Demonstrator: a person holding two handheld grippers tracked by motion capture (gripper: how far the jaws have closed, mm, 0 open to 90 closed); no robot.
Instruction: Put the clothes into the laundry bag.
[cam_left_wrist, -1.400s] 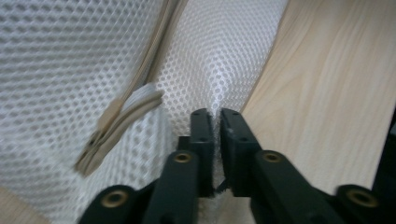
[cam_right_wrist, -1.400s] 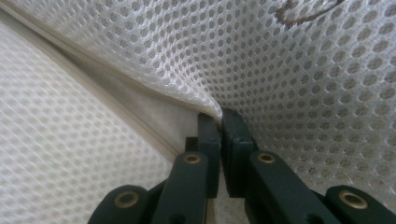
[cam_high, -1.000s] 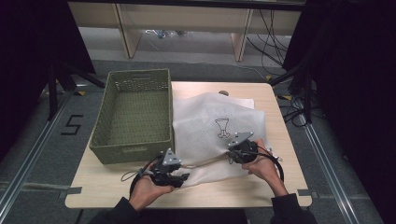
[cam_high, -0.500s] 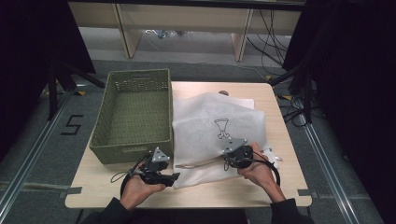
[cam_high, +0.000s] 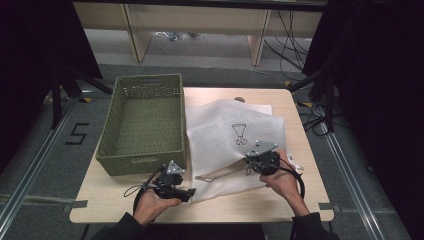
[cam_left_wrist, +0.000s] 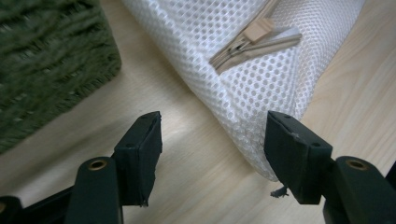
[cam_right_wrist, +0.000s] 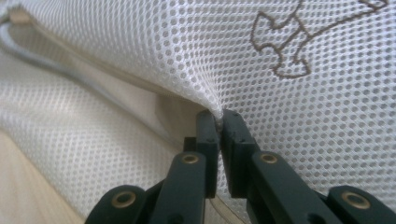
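The white mesh bag (cam_high: 232, 142) lies spread over the right half of the wooden table (cam_high: 305, 135), its left edge just beside the green woven basket (cam_high: 142, 122). In the high view the right gripper (cam_high: 250, 161) sits on the bag's near edge, the hand behind it covering the lower right corner of the fabric. Its own view is clear: the jaws have just been closing, and now the two black pads are pressed together on a fold of mesh, the cloth rising in a small peak right at the tips. A brown outline print (cam_right_wrist: 299, 39) runs off the top edge of that view, so its full shape is cut off there (in the high view it reads as a small figure on the bag's upper face). Under the lifted layer a pale strip and a grey cord show, but what they belong to is hard to make out.

Over to the left gripper (cam_high: 191, 193), at the bag's near left corner. Its jaws have just been opening and stand spread, with bare table and the bag's rounded corner (cam_left_wrist: 261, 116) between them; the right-hand pad (cam_left_wrist: 289, 149) is close to the fabric's edge, and whether it touches cannot be told. Something flat and tan, like a peg or tab (cam_left_wrist: 259, 37), shows through the mesh, blurred. The basket's dark wall is out of focus at the upper left.
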